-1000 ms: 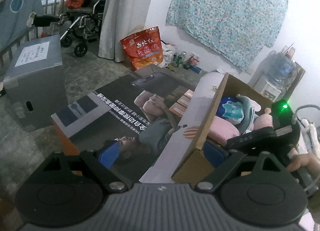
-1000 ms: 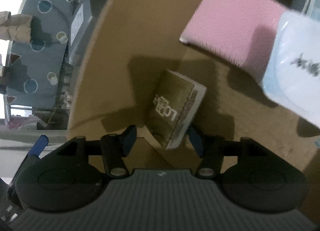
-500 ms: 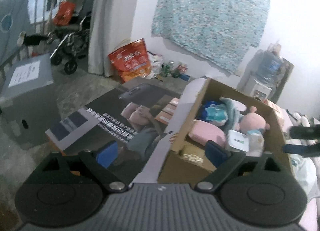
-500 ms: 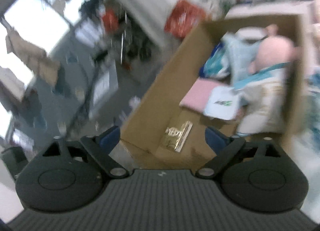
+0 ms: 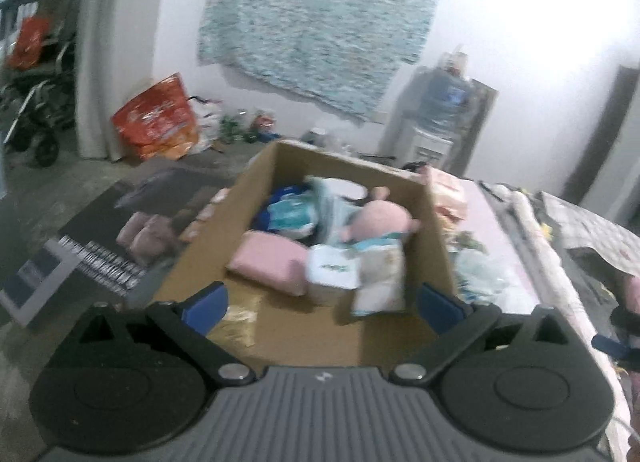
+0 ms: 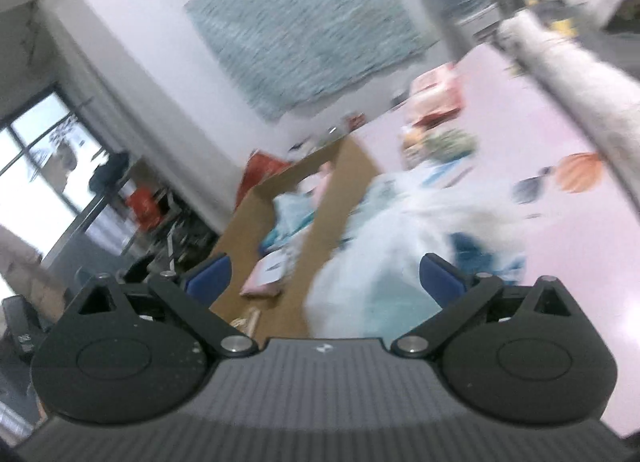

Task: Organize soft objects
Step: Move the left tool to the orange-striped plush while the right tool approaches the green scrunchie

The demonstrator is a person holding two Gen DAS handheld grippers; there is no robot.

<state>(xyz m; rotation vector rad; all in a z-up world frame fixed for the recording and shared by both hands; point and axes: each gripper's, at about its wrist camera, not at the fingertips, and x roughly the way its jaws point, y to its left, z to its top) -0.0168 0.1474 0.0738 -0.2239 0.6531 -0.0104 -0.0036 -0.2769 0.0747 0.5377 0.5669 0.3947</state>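
Left-wrist view: left gripper [image 5: 320, 304] at bottom centre, blue fingers [image 5: 204, 304] spread wide w/ nothing between them; jaws have just been opening. Cardboard box [image 5: 434, 230] fills frame centre, holding soft items: pink cushion [image 5: 268, 262] lower left, pink plush toy [image 5: 380, 222] upper right, white packet [image 5: 332, 268] between them, blue-white bundle [image 5: 292, 214] at back. Right-wrist view (blurred): right gripper [image 6: 324, 276] likewise released, jaws just opened, empty; pale plastic bag [image 6: 384, 262] lies beyond the fingers on pink bed sheet [image 6: 540, 134], just right of the box. Patterned cloth [image 5: 320, 26] hangs on wall, top centre.
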